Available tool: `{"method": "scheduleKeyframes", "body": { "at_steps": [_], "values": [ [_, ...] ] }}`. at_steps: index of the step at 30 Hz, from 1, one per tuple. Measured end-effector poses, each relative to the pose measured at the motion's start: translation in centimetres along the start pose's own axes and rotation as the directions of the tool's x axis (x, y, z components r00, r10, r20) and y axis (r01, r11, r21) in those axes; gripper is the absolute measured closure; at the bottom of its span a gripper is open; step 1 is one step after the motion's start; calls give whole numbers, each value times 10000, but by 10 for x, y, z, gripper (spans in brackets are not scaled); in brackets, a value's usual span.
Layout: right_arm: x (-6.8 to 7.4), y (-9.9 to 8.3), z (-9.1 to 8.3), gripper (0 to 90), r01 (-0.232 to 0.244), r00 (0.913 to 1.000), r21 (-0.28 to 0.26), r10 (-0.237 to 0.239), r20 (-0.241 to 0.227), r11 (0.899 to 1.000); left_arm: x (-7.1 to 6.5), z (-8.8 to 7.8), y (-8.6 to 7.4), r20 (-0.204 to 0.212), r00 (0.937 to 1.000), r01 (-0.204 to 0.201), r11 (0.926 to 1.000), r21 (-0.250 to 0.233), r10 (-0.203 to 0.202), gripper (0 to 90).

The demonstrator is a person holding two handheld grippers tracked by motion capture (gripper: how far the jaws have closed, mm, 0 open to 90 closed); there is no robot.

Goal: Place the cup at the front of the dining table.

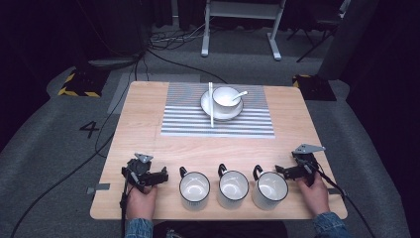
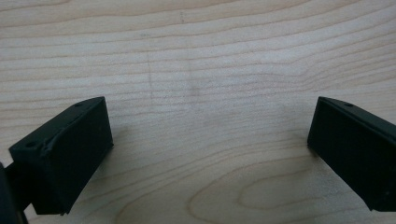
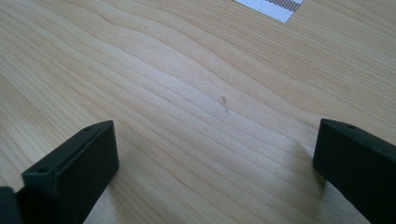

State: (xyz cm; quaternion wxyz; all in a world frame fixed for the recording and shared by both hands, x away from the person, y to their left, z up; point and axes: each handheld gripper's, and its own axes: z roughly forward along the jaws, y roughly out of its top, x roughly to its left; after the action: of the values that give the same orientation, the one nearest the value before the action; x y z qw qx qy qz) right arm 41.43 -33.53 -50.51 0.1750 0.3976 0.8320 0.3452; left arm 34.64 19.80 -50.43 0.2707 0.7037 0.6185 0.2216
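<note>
Three white mugs (image 1: 233, 188) stand in one row at the worktop (image 1: 143, 124) near edge. One bowl (image 1: 226, 97), one saucer (image 1: 208, 105), one spoon (image 1: 239, 94) sit on one striped mat (image 1: 183, 124). Left gripper (image 1: 157, 176) and right gripper (image 1: 283, 171): jaws spread wide, empty.

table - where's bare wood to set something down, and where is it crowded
Free: the table's left strip beside the striped mat, the right strip past the mat, and the band between mat and mugs. Crowded: the near edge, where three mugs sit between the left gripper and the right gripper.
</note>
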Motion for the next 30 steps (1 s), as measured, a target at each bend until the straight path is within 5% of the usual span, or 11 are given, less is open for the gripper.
{"method": "scheduleKeyframes", "body": {
  "at_steps": [11, 25, 30],
  "values": [
    [0, 0, 0, 2, -27, 10000, 3, 27, 37, 10000, 2, 1, 1, 315, 9995, 56, 9999, -129, -52, 8],
    [1, 0, 0, 1, -39, 10000, 3, 39, 41, 10000, 0, -1, -1, 461, 9985, -282, 9996, -44, 284, 4],
    [0, 0, 0, 2, -24, 10000, 10, 24, 48, 10000, -1, -4, -2, 559, 9969, -537, 9979, -351, 556, 28]
  ]
}}
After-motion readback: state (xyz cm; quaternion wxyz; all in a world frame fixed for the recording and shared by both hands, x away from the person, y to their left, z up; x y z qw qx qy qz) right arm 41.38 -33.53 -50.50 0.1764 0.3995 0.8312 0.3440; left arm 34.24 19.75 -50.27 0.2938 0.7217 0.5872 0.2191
